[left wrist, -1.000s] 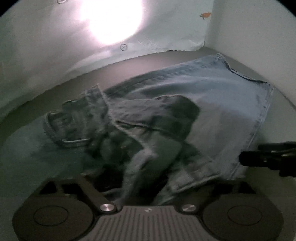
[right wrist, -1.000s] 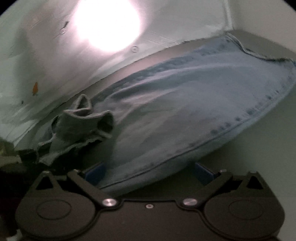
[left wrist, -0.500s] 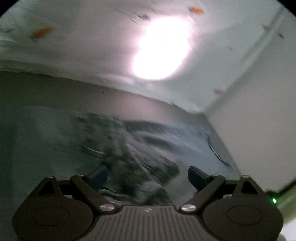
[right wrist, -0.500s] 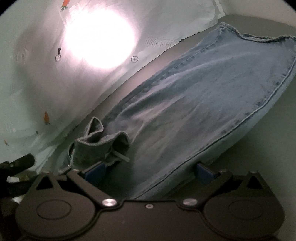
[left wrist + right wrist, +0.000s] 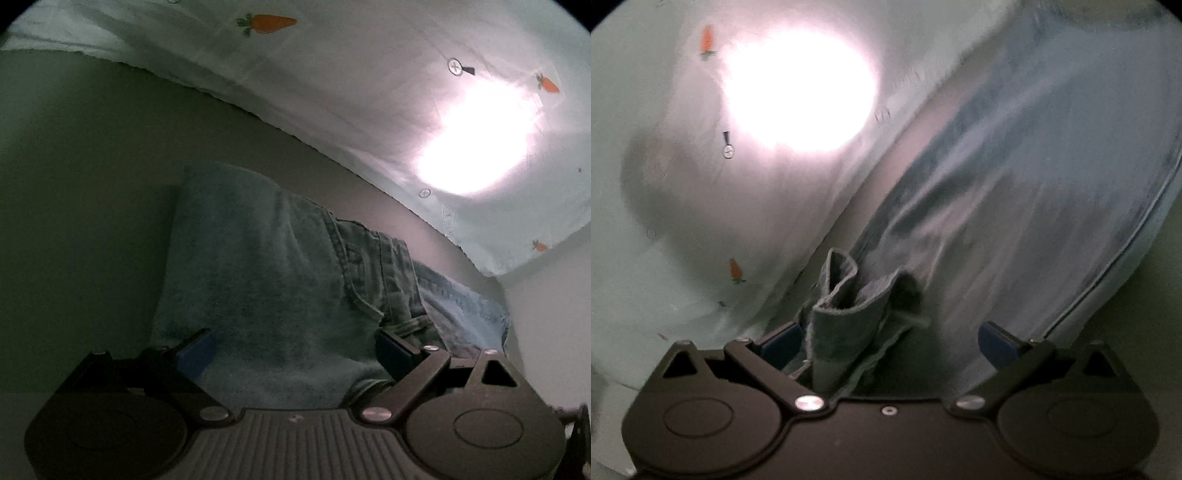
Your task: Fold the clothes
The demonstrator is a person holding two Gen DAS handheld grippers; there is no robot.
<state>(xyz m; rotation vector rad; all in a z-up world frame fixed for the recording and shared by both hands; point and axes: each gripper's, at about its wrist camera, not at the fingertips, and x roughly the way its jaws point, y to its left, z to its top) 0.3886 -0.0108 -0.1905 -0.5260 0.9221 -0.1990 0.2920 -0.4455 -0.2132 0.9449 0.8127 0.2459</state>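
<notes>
A pair of blue jeans (image 5: 280,280) lies on a dark grey table (image 5: 74,184). In the left wrist view the folded denim fills the lower middle, with a seam and the waistband at its right. My left gripper (image 5: 295,350) is open, its blue-padded fingers (image 5: 195,354) wide apart above the denim's near edge. In the right wrist view the jeans (image 5: 1034,184) stretch up to the right, blurred, with a bunched waistband flap (image 5: 846,314) near the gripper. My right gripper (image 5: 890,343) is open, with the flap between its fingers (image 5: 997,341).
A pale cloth with orange carrot prints (image 5: 332,74) hangs behind the table, with a bright light glare (image 5: 476,147) on it. It also shows in the right wrist view (image 5: 683,221). A pale wall (image 5: 546,314) stands at the right.
My left gripper let go of the bunched denim, opened and swung left to the folded end. My right gripper stayed open and moved left toward the waistband flap; its view tilted.
</notes>
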